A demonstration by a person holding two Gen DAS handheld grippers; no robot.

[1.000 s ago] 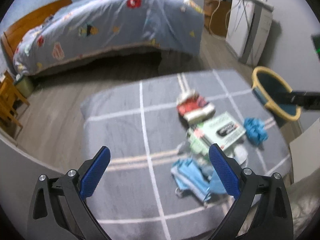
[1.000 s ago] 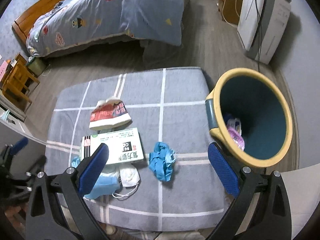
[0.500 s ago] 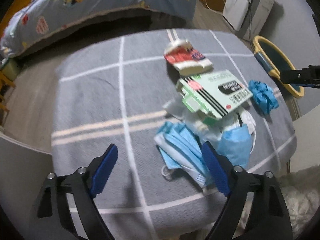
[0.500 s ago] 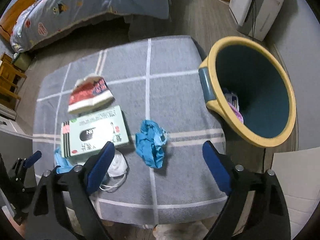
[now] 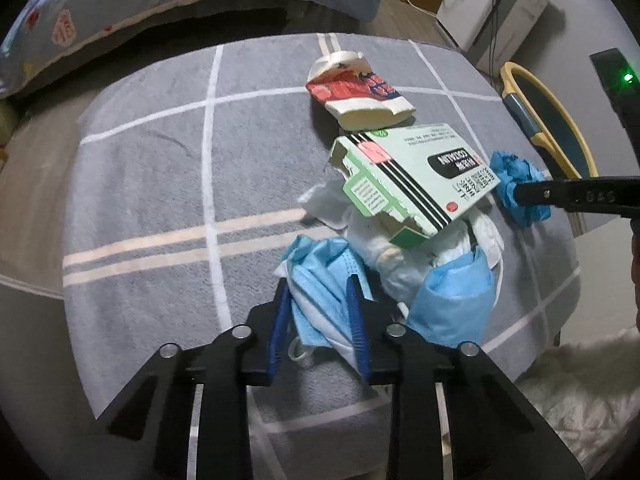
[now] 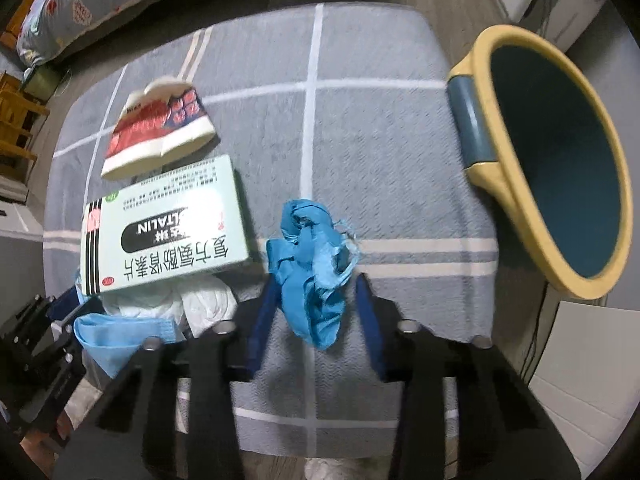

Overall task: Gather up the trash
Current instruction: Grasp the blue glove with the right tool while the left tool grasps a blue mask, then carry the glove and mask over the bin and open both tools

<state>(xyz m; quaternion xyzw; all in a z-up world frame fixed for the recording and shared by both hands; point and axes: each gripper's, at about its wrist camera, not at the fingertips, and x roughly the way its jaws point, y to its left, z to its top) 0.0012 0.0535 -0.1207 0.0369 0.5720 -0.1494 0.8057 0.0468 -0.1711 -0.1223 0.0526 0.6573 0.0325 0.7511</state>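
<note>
Trash sits in a loose heap on the grey checked cloth [image 5: 160, 184], and we have come down on it with both tools at once. A second ago both tools hovered high with their fingers spread wide; now each has dropped to the cloth and narrowed around a piece.

Our left gripper [image 5: 318, 312] has its blue fingers close together on either side of a blue face mask [image 5: 320, 276] at the near edge of the heap. The pads seem to press the fabric, so we judge the mask pinched, though not yet lifted.

Our right gripper [image 6: 316, 304] brackets the crumpled blue glove [image 6: 310, 256]. Its fingers are half closed, and a gap shows between the right pad and the glove, so we cannot tell whether the grip is firm.

For the task this means two pieces are probably about to leave the cloth together, with the rest of the heap to follow.

Beside the mask lie a second blue mask [image 5: 452, 304], some white tissue [image 5: 372, 240], a green and white medicine box [image 5: 416, 176] propped on the tissue, and a torn red and white packet [image 5: 356, 96] farther back.

The only container is the yellow-rimmed bin [image 6: 516, 184], standing just off the right edge of the cloth, its mouth tipped toward us. The part of its dark teal inside that we can see looks bare; its bottom is out of view in this frame.
</note>
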